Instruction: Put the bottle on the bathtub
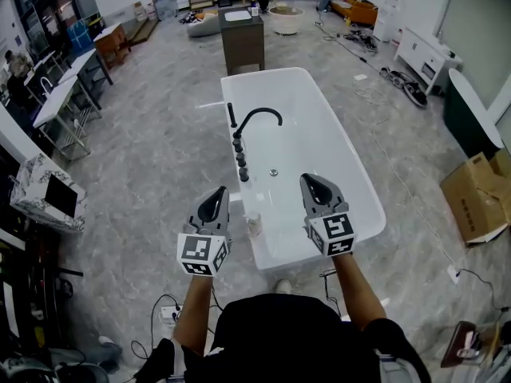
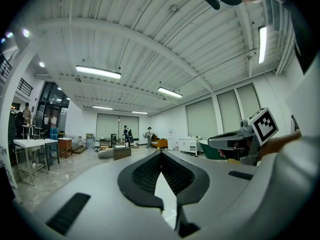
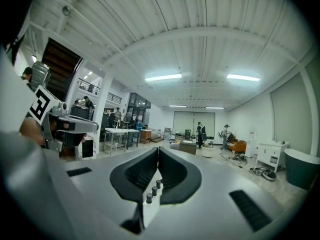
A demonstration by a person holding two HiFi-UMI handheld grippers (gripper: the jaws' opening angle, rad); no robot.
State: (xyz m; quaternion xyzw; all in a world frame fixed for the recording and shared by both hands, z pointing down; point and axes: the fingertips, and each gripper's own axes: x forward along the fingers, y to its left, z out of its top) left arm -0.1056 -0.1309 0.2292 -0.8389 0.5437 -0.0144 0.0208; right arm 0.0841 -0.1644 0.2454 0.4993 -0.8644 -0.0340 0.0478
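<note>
The person stands at the near end of the white bathtub (image 1: 372, 207) and holds both tools level over that end. The left gripper (image 1: 215, 198) is above the near left corner of the bathtub. Its fingers (image 2: 142, 171) are pressed together at the tips and nothing is between them. The right gripper (image 1: 313, 186) is over the near right part of the bathtub. Its fingers (image 3: 175, 171) are pressed together too, and they hold nothing.

A small pale thing that looks like the bottle (image 1: 254, 227) stands on the rim at the near end of the bathtub, between the two grippers. It is too small to be sure. The black tap (image 1: 257, 118) and its row of knobs (image 1: 239, 158) are farther along the left rim of the bathtub.

I think the putting step is done, since the bottle looks set down and let go. The next move is easy: pull both grippers back from the bathtub without bumping the bottle.
</note>
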